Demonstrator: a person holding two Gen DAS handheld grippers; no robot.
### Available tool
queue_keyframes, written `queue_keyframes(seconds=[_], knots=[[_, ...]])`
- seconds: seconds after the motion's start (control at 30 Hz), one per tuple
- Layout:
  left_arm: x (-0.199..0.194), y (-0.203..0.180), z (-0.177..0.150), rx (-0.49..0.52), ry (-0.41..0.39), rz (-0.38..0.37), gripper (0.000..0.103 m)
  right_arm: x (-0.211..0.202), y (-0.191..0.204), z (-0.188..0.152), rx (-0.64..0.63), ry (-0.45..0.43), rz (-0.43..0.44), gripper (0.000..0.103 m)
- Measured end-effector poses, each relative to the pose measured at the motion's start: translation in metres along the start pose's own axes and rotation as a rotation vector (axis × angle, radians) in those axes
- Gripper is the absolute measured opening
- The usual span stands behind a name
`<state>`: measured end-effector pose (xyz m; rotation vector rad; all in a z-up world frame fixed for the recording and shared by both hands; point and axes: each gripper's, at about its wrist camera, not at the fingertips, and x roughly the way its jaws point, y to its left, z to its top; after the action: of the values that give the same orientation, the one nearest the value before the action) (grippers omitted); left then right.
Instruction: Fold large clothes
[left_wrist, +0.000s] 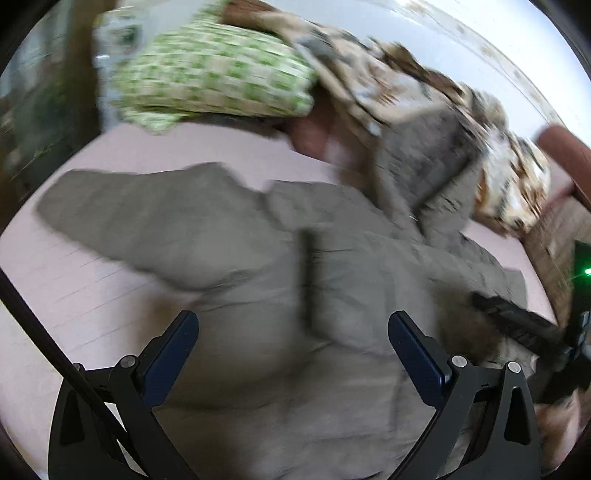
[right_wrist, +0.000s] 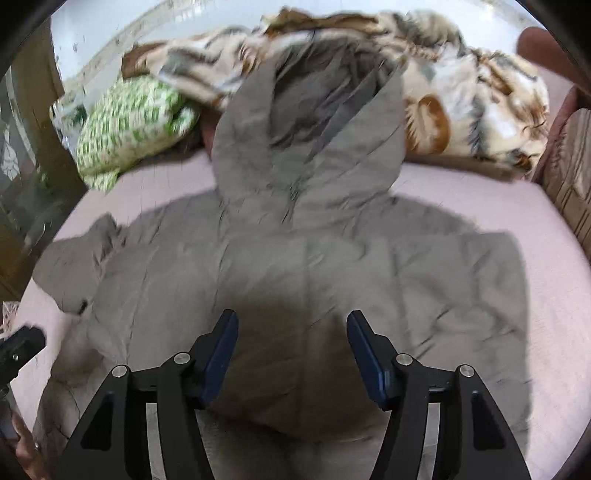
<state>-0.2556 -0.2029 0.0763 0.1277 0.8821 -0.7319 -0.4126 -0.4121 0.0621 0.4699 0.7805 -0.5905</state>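
A large grey padded jacket lies spread on a pink bed sheet, its hood pointing toward the far end of the bed. In the left wrist view the jacket fills the middle, with one sleeve stretched out to the left. My left gripper hovers over the jacket's body with its jaws wide and nothing between them. My right gripper is open above the middle of the jacket's back, its pads clear of the cloth. Each gripper shows at the edge of the other's view: the right gripper, the left gripper.
A green-and-white checked pillow and a brown-and-cream patterned blanket lie at the far end of the bed. A wooden post stands at the left, a striped cushion at the right. A person's hand shows at bottom left.
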Motion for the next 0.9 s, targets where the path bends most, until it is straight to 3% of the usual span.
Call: queue_keyframes(seconds=[0.07, 0.13, 0.2, 0.3, 0.37, 0.43, 0.5, 0.63, 0.7, 0.9], knots=[[0.017, -0.030, 0.007, 0.071, 0.006, 0.018, 0.102, -0.001, 0.001, -0.004, -0.008, -0.003, 0.010, 0.065], [0.041, -0.050, 0.009, 0.104, 0.063, 0.007, 0.102, -0.010, -0.005, -0.002, -0.020, -0.025, -0.015, 0.066], [0.066, -0.066, 0.008, 0.132, 0.127, 0.049, 0.102, -0.017, -0.021, 0.003, 0.015, -0.043, -0.028, 0.066], [0.098, -0.067, 0.001, 0.112, 0.223, 0.094, 0.102, -0.009, -0.050, -0.003, 0.097, 0.006, -0.041, 0.066], [0.113, -0.056, -0.006, 0.046, 0.277, 0.069, 0.103, 0.002, -0.061, -0.008, 0.140, 0.055, -0.058, 0.067], [0.116, -0.054, -0.008, 0.038, 0.278, 0.057, 0.103, 0.019, -0.072, -0.015, 0.169, 0.117, -0.019, 0.068], [0.117, -0.058, -0.008, 0.058, 0.299, 0.074, 0.103, 0.024, -0.069, -0.015, 0.159, 0.132, -0.016, 0.073], [0.101, -0.054, -0.001, 0.008, 0.329, 0.058, 0.103, 0.009, -0.061, -0.007, 0.174, 0.104, 0.021, 0.074], [0.082, -0.051, 0.001, -0.005, 0.295, 0.041, 0.103, -0.007, -0.057, -0.002, 0.183, 0.073, 0.070, 0.074], [0.025, -0.017, -0.010, -0.021, 0.212, 0.014, 0.103, -0.066, -0.058, -0.009, 0.194, -0.020, 0.106, 0.075]])
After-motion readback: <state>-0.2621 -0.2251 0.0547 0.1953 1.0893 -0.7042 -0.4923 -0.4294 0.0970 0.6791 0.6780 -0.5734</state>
